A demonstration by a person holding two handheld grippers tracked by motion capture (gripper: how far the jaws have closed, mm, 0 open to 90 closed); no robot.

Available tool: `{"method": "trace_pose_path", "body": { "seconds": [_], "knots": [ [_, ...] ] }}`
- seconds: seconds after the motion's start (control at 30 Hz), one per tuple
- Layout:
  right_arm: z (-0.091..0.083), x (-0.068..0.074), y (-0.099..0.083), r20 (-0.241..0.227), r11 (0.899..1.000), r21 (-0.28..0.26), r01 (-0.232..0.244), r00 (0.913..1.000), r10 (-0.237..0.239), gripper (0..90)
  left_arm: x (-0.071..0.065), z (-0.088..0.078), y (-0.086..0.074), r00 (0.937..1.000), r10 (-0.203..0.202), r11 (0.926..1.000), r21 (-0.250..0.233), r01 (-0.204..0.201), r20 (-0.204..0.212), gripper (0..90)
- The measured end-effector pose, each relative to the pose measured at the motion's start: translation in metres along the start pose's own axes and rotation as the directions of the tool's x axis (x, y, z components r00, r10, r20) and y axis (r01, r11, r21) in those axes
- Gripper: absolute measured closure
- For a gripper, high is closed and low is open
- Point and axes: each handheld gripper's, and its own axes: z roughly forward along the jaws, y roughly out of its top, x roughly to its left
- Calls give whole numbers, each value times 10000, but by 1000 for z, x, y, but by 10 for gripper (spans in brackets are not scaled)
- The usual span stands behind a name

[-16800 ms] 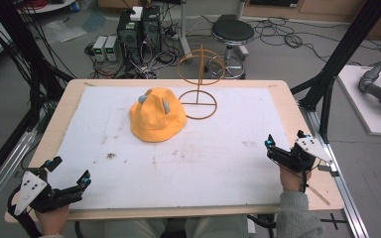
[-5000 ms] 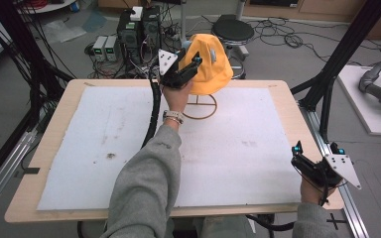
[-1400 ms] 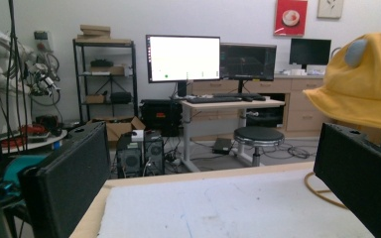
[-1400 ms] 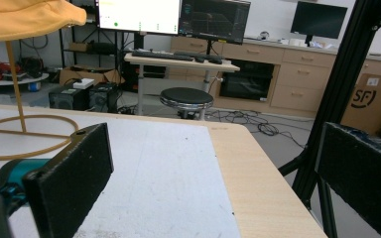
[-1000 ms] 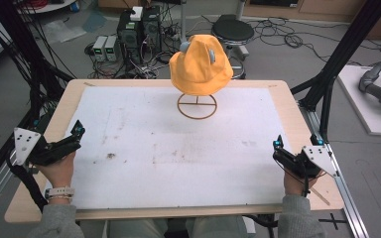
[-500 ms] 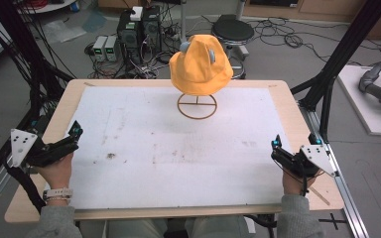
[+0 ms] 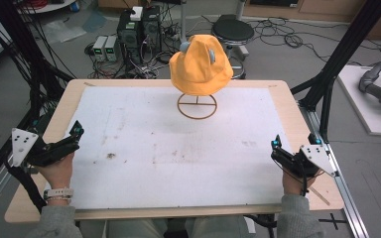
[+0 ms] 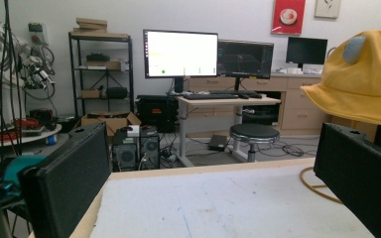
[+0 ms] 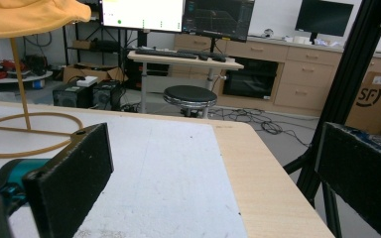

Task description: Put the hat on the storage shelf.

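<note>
The hat sits draped on its stand, well beyond both grippers' empty, open jaws, left gripper and right gripper.

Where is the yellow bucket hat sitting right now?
In the high view, the yellow bucket hat sits on top of the wire hat stand at the table's far edge, centre, well away from both grippers.
</note>
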Motion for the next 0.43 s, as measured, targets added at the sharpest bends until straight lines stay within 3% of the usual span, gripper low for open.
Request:
{"method": "trace_pose_path", "body": {
  "seconds": [0.43],
  "knots": [
    [5, 1, -1, -240, 9996, 287, 14, 9997, -7, 8, 0, 1, -2, 10000, 19, 9999, 99, -20, 95, 17]
  ]
}}
